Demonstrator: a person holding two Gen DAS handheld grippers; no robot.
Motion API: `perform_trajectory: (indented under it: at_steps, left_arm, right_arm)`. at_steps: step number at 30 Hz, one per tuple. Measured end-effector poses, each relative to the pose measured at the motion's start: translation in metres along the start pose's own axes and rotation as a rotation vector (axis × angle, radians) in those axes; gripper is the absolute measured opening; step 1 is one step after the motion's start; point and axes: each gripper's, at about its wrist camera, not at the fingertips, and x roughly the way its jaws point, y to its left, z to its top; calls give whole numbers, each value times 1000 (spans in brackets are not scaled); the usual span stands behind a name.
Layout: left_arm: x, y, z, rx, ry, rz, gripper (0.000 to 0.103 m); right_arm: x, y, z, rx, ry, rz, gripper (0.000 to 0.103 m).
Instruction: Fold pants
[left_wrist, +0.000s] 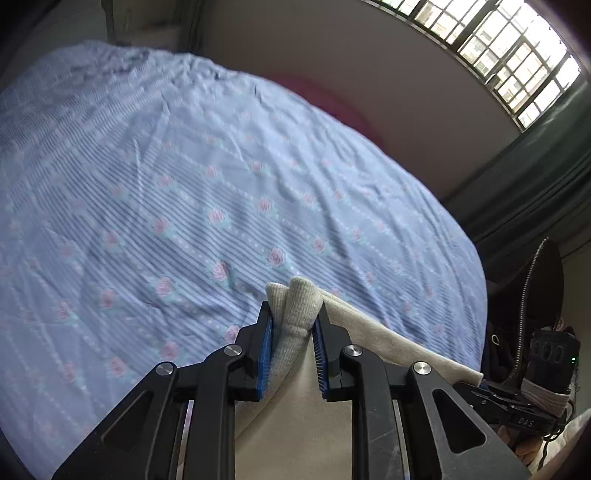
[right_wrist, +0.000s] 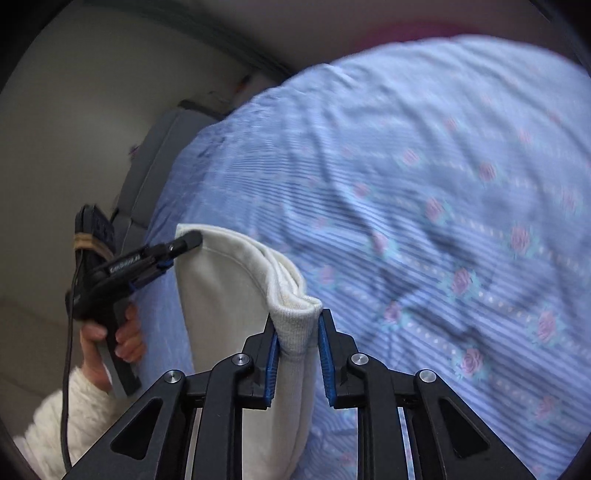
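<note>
Left wrist view shows the left gripper (left_wrist: 293, 325) clamped on a bunched ribbed edge of the pale pants (left_wrist: 299, 306), its blue pads (left_wrist: 266, 354) pressing the cloth from both sides. From there the fabric stretches tautly to the right, above the flowered blue bedsheet (left_wrist: 184, 184). Right wrist view shows the right gripper (right_wrist: 297, 343) pinching another ribbed corner of the same pants, which span across to the left gripper held in a hand (right_wrist: 110, 339) in a white knit sleeve (right_wrist: 66, 424).
</note>
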Motion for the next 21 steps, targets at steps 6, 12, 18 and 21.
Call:
perform_trajectory:
  at_steps: [6, 12, 18, 21]
  left_arm:
    - [-95, 1, -23, -34, -107, 34, 20]
    - [-182, 12, -72, -110, -192, 69, 20]
    - [-246, 36, -129, -137, -239, 100, 20]
    - [-264, 54, -165, -156, -257, 97, 20]
  right_arm:
    - [-43, 80, -12, -230, -22, 14, 21]
    - [-81, 147, -48, -412, 6, 9, 21]
    - [-95, 219, -107, -567, 37, 39, 21]
    - [-92, 251, -147, -624, 63, 40, 21]
